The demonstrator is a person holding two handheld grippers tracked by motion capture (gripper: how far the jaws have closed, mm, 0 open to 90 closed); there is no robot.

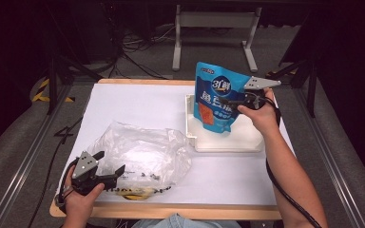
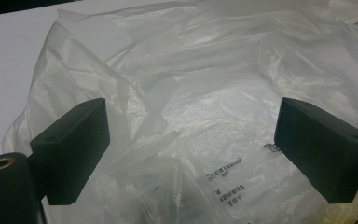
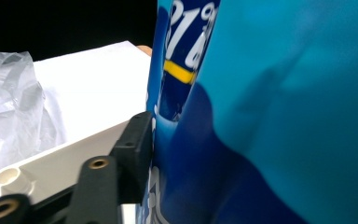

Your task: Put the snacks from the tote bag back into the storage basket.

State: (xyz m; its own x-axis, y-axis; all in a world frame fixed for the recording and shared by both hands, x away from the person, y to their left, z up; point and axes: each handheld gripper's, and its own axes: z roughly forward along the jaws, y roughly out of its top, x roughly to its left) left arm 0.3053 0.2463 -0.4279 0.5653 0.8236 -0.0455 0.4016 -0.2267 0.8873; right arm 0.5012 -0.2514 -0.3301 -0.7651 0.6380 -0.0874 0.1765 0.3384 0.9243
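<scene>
Crinkled clear plastic bag (image 1: 140, 156) lies lower left of the high view; my left gripper (image 1: 105, 167) rests beside it, jaws spread wide, nothing between. Upper right, my right gripper (image 1: 228, 100) reaches level against one glossy blue pouch (image 1: 216, 95) standing in one white tray (image 1: 228, 142); whether it grips, I cannot tell.

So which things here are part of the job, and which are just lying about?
In the job:
blue snack pouch, upright in the white tray
right gripper, at the pouch
clear plastic bag
left gripper, open at the bag

Lying about:
metal stand
floor cables
</scene>
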